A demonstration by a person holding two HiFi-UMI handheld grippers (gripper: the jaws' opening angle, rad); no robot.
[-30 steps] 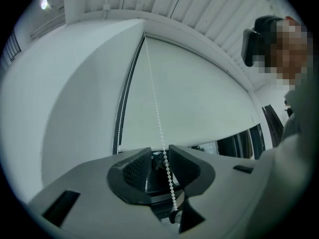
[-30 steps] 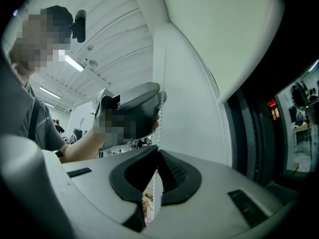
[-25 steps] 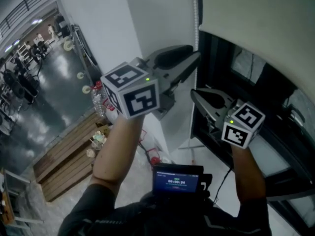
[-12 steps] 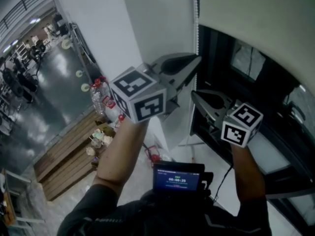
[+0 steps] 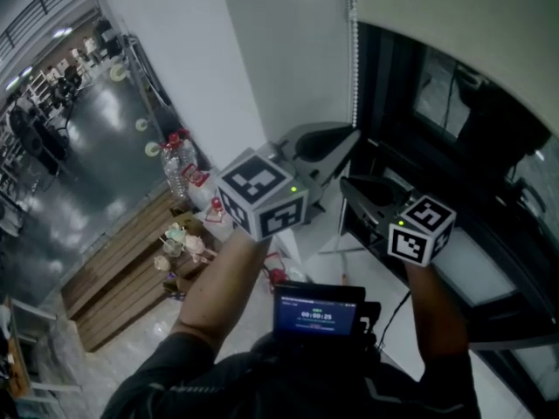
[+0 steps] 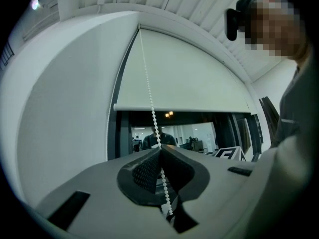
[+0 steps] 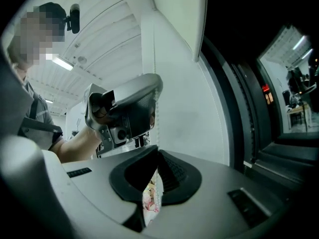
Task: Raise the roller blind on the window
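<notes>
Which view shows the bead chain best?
Left gripper view: the bead chain runs from the blind into the left gripper, jaws just closed on it. Head view: a short stretch. Right gripper view: a faint line.

The small screen (image 5: 318,311) at the person's chest is showing a timer that seems to read 00:00:25; its other lines are too small.

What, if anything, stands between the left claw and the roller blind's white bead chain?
Nothing visible does. The left claw has just been closing its jaws and now pinches the white bead chain between them. Above the claw the chain hangs bare.
</notes>
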